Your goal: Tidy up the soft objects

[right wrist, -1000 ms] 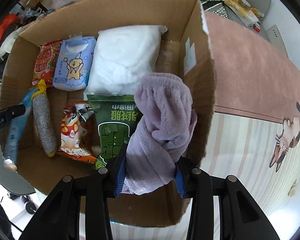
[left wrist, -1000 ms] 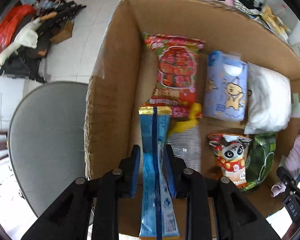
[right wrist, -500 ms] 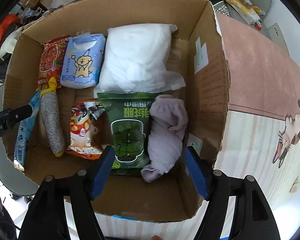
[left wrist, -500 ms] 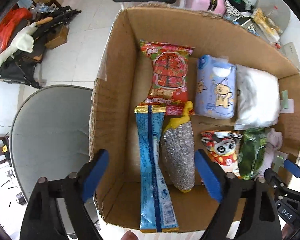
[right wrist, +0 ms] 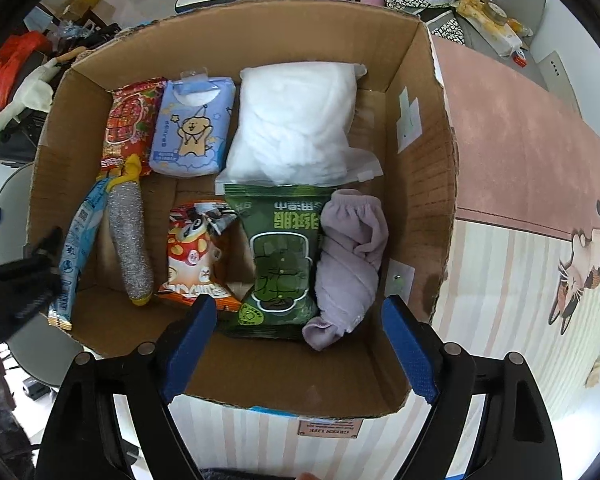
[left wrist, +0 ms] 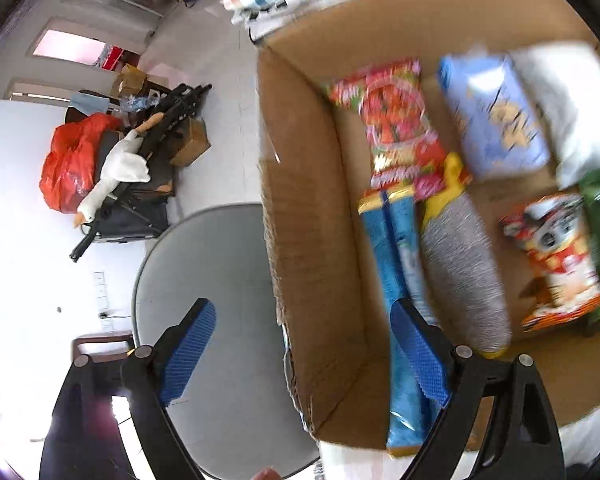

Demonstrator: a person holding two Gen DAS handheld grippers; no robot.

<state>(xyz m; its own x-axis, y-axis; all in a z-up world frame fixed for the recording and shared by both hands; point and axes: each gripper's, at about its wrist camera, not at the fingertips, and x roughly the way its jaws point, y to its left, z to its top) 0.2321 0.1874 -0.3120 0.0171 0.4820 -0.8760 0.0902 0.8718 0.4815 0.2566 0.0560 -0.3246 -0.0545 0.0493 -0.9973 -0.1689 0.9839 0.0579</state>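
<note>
An open cardboard box (right wrist: 420,92) holds several soft items: a lilac sock (right wrist: 350,256), a green wipes pack (right wrist: 280,256), a white padded bag (right wrist: 296,128), a blue tissue pack (right wrist: 192,128), a red snack bag (right wrist: 130,120), a panda snack bag (right wrist: 192,252), a grey scrubber (right wrist: 130,232) and a long blue packet (right wrist: 78,248). My right gripper (right wrist: 296,354) is open and empty above the box's near wall. My left gripper (left wrist: 306,354) is open and empty, astride the box's left wall (left wrist: 304,208); the blue packet (left wrist: 400,280) leans beside it.
A grey round chair seat (left wrist: 216,300) is left of the box. Floor clutter with a red bag (left wrist: 72,160) and a white plush goose (left wrist: 116,172) lies beyond. A pink and striped mat (right wrist: 520,200) lies to the box's right. Bags and bedding sit behind the box.
Both grippers opened and pulled back. The left one let go of the blue packet and swung left. The right one dropped the lilac sock into the box.
</note>
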